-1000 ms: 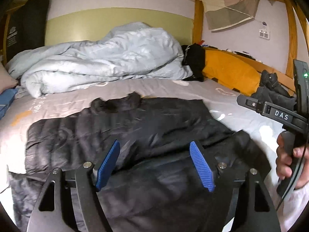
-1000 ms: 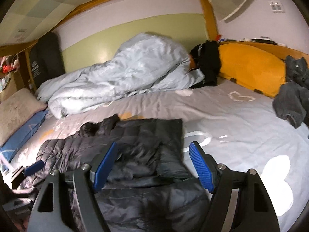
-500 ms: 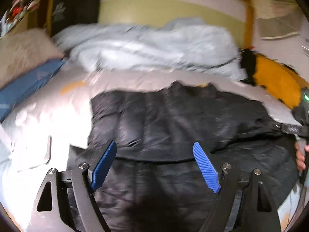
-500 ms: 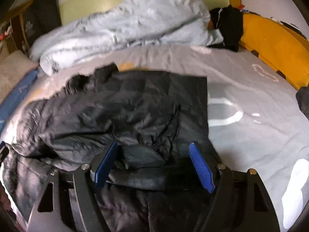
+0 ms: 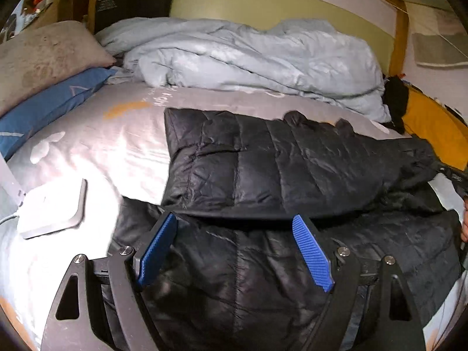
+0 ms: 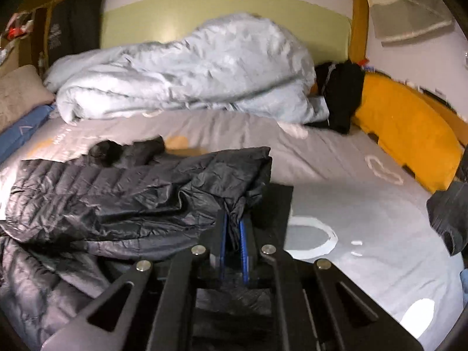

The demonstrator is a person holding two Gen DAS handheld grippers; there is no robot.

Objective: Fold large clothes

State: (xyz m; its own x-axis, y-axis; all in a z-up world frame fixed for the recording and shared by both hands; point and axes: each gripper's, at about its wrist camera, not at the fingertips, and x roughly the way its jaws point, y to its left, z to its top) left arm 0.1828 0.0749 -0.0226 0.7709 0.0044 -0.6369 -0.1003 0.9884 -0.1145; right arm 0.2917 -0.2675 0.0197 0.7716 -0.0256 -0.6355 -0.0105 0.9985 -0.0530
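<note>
Left gripper [image 5: 234, 234] jaws spread wide; right gripper [image 6: 233, 231] jaws just closed (pinching fabric).

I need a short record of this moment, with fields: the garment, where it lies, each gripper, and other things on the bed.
garment: black puffer jacket, partly folded over itself
surface: bed with grey sheet
left gripper: open, jaws wide above the jacket, pads not pressing on it
right gripper: jaws have just been closing; now shut on a fold of the jacket's edge
bedding: light blue duvet bunched at the far side
other: white flat device on the sheet beside the jacket; orange cushion along the side
</note>
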